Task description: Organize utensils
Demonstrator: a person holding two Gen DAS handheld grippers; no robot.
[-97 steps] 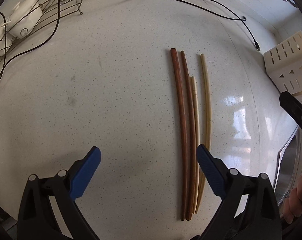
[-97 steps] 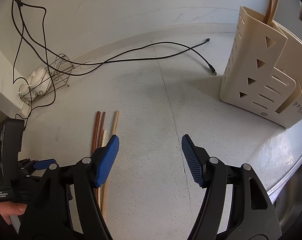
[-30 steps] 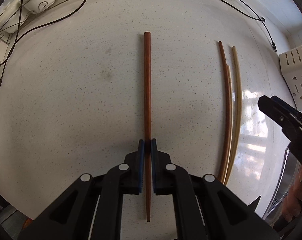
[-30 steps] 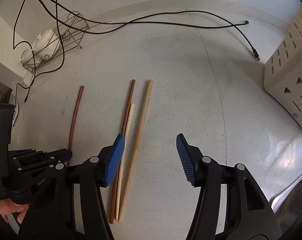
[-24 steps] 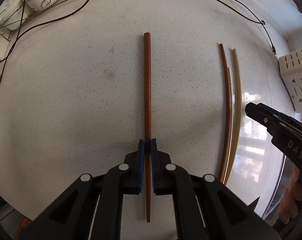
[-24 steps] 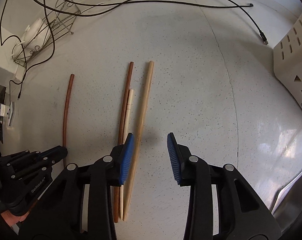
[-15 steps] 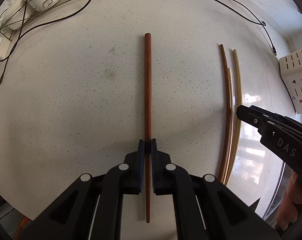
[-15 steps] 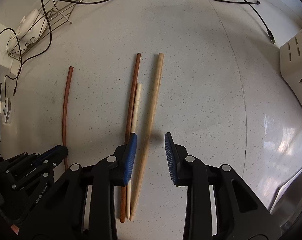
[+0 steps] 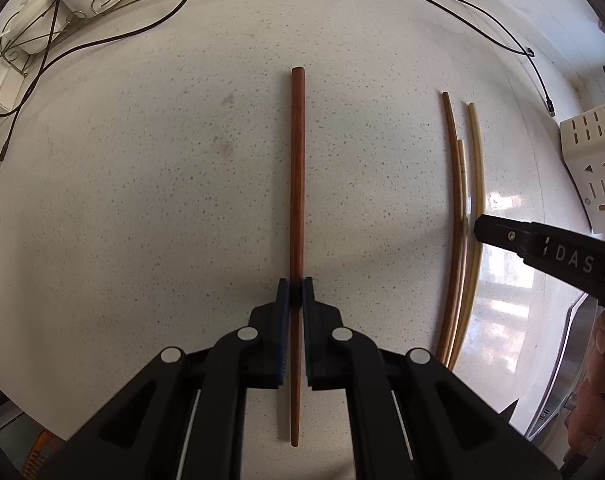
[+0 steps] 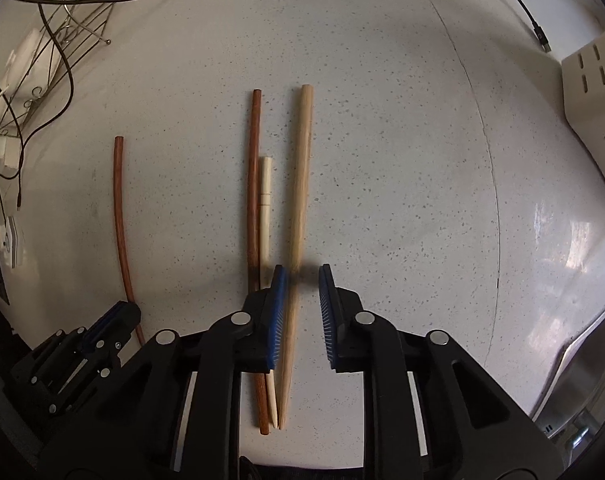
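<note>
My left gripper (image 9: 296, 292) is shut on a reddish-brown chopstick (image 9: 297, 168) that lies lengthwise on the speckled white counter (image 9: 142, 200). It also shows at the left in the right wrist view (image 10: 120, 208). Three more chopsticks lie side by side: a dark brown one (image 10: 254, 184), a short pale one (image 10: 265, 208) and a long light wooden one (image 10: 300, 184). My right gripper (image 10: 302, 280) is open with its jaws narrowed around the light wooden chopstick, the left pad close to it. The cream utensil holder (image 10: 594, 96) stands at the right edge.
A wire rack with white dishes (image 9: 62, 4) sits at the far left. Black cables (image 9: 442, 4) run across the back of the counter. A steel sink edge (image 10: 574, 360) lies at the lower right.
My right gripper has come down over the three chopsticks and narrowed its jaws around the light wooden one. My left gripper stays shut on the reddish-brown chopstick.
</note>
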